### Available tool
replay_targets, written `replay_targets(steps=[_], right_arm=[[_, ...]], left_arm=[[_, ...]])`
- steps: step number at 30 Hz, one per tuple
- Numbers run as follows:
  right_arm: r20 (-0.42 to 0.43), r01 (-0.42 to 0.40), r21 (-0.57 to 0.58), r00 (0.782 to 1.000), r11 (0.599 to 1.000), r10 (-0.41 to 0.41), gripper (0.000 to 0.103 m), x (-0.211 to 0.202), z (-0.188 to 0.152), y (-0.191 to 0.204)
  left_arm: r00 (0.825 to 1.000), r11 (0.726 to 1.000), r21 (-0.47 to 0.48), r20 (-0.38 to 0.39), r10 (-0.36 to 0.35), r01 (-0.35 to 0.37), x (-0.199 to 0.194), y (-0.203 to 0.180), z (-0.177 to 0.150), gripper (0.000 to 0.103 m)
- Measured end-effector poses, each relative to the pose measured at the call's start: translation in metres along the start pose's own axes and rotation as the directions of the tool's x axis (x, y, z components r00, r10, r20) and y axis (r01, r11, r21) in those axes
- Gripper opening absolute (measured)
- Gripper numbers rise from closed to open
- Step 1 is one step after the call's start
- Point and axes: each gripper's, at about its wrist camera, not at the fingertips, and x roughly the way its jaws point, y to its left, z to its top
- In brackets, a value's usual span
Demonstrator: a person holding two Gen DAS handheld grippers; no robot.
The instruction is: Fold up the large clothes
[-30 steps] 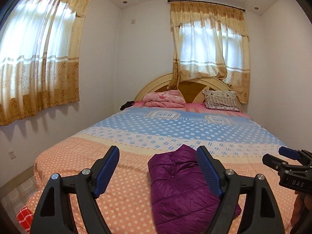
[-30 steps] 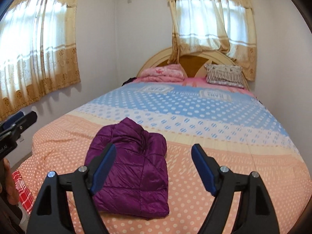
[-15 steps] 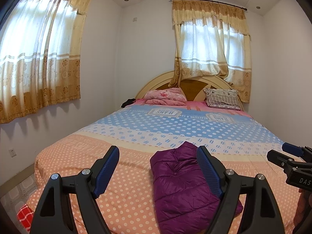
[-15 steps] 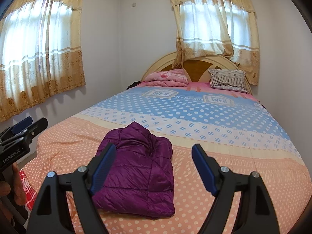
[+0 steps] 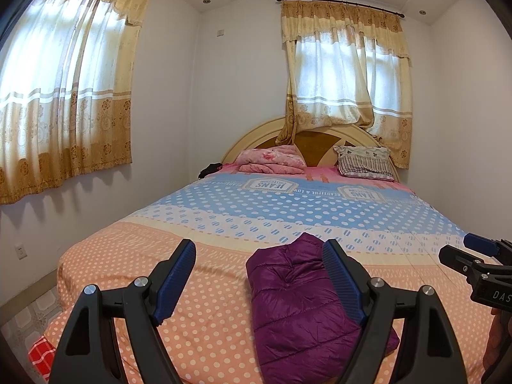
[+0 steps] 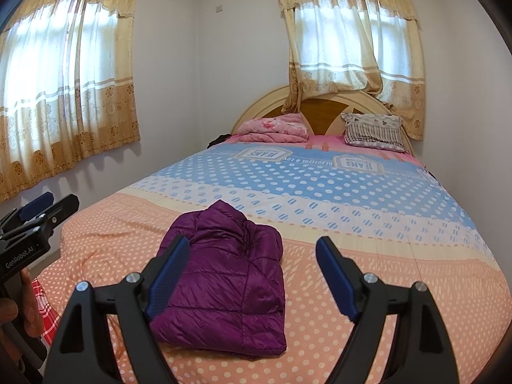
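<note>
A purple quilted jacket [image 5: 300, 307] lies folded into a compact bundle near the foot of the bed [image 5: 211, 265]; it also shows in the right wrist view [image 6: 224, 281]. My left gripper [image 5: 259, 275] is open and empty, held above the foot of the bed, left of the jacket. My right gripper [image 6: 249, 275] is open and empty, held above the jacket's right side. Neither gripper touches the jacket. The right gripper's tip shows at the edge of the left wrist view [image 5: 473, 256]; the left gripper shows at the left edge of the right wrist view [image 6: 35, 217].
The bed has a polka-dot cover in orange, white and blue [image 6: 368, 192]. A folded pink blanket [image 5: 272, 160] and a striped pillow [image 5: 364, 163] lie by the headboard. Walls with curtained windows [image 5: 57, 96] stand on the left and behind the bed. A red checked cloth [image 5: 40, 355] is at the bed's left corner.
Both grippers have drawn back and risen a little from the bed, so the jacket sits lower and farther in both views. The jacket has not moved. Both stay open.
</note>
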Motion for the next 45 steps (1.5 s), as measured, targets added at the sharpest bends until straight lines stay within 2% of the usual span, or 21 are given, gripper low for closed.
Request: replay_targets(steps=[30,33,45], right_arm=[[0.011,0.0,-0.004,1.0,1.0,0.0,0.088,-0.0055,0.0042,-0.0026],[0.012,0.001,-0.006,1.0,1.0,-0.001,0.088,-0.0057,0.0042,-0.0028],[0.024,0.001,-0.013,1.0,1.0,0.0,0.089,-0.0088,0.0054,-0.005]], left_arm=[[1.0,1.0,0.012,-0.022,-0.003,0.003,0.0055,-0.0034,-0.0001,0.082],[1.0,0.999,0.025,-0.016,-0.022,0.023,0.0036,-0.0058,0.0003,0.082],[1.0,0.999,0.031,-0.017,0.015,-0.014,0.0057,-0.007,-0.0012,0.086]])
